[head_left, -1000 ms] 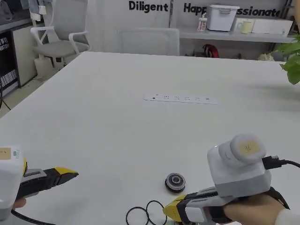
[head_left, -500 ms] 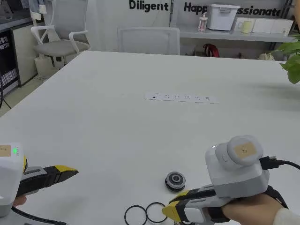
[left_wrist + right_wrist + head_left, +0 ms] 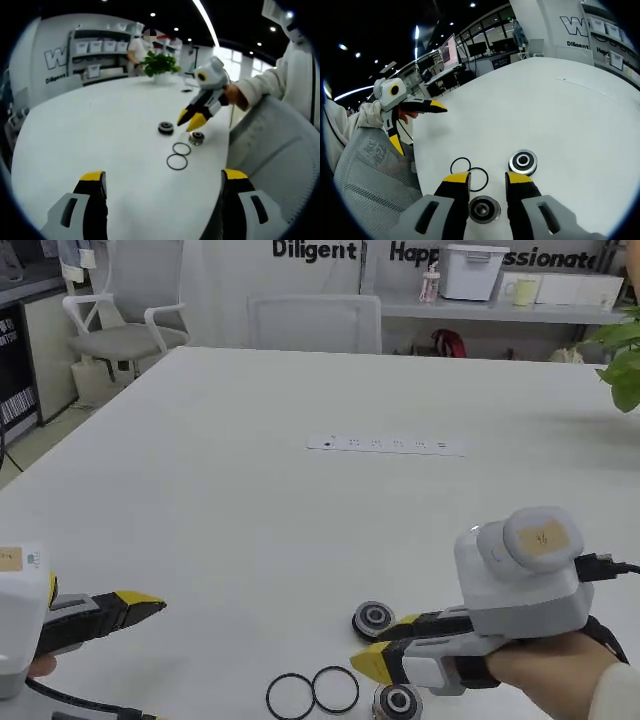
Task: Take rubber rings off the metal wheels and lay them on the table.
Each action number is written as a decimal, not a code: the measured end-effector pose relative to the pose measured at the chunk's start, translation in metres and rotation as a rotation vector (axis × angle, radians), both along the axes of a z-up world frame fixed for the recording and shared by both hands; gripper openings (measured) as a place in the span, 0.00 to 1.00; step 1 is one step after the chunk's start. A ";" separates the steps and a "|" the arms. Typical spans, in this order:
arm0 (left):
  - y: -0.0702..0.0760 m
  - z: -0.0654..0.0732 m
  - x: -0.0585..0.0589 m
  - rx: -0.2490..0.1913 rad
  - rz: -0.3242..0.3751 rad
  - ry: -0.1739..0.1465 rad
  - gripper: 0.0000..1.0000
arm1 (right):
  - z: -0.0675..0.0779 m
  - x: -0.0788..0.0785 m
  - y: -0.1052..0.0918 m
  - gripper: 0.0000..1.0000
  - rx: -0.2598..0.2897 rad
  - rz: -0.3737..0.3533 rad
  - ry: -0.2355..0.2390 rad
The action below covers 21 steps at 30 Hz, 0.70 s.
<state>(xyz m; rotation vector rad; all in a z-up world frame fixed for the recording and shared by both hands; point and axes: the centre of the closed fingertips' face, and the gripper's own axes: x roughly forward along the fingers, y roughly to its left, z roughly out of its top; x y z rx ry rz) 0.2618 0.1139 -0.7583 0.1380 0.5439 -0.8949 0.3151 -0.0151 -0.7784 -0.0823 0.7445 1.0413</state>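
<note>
So the two rubber rings are already off. One ring [image 3: 291,676] and the other ring [image 3: 336,668] lie flat on the white tabletop [image 3: 250,490] near its front edge, side by side and touching or slightly overlapping. They're thin, black and perfectly round, basically O-rings.

The two metal wheels sit just right of them. The near wheel [image 3: 397,702] is right beside the rings, and the far wheel [image 3: 373,619] is a bit further back. Both are small and round, with a silvery hub and a dark centre hole. The far one has a dark outer band, and I honestly can't tell if that's rubber or just the groove.

The right tongs [image 3: 368,643] hang over the wheels with a narrow gap and grip nothing. In the right gripper view the near wheel shows in that gap, below the yellow tips. The left tongs [image 3: 164,175] are spread wide and empty, well off to the left of everything and pointing across at the rings.

Further back a white power strip [image 3: 385,447] lies in the middle of the tabletop. There's an office chair [image 3: 130,320] at the far left corner and a leafy plant [image 3: 625,370] at the right edge.
</note>
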 end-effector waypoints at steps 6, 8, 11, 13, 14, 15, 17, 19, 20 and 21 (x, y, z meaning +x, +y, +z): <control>0.000 -0.001 0.000 0.000 0.000 0.006 0.96 | 0.006 0.002 -0.002 0.30 0.018 -0.007 -0.018; 0.000 -0.001 0.000 -0.001 0.000 0.007 0.96 | 0.010 0.004 -0.002 0.33 0.026 -0.008 -0.032; 0.000 -0.002 0.000 -0.001 0.005 0.011 0.96 | 0.015 0.005 -0.002 0.36 0.043 -0.007 -0.045; 0.000 -0.002 0.000 -0.002 0.006 0.015 0.96 | 0.018 0.006 -0.002 0.38 0.054 -0.006 -0.048; 0.000 -0.002 0.000 -0.003 0.006 0.015 0.96 | 0.019 0.006 -0.002 0.39 0.058 -0.005 -0.050; 0.000 -0.002 0.000 -0.004 0.006 0.016 0.96 | 0.020 0.005 -0.002 0.41 0.063 0.000 -0.056; 0.000 -0.003 0.000 -0.006 0.008 0.019 0.96 | 0.023 0.006 -0.004 0.43 0.066 0.001 -0.068; 0.001 -0.004 -0.001 -0.007 0.009 0.025 0.96 | 0.027 0.008 -0.005 0.45 0.073 -0.002 -0.084; 0.001 -0.004 -0.001 -0.007 0.009 0.027 0.96 | 0.028 0.009 -0.006 0.46 0.077 -0.004 -0.087; 0.001 -0.004 -0.001 -0.007 0.009 0.029 0.96 | 0.030 0.010 -0.007 0.47 0.079 -0.009 -0.094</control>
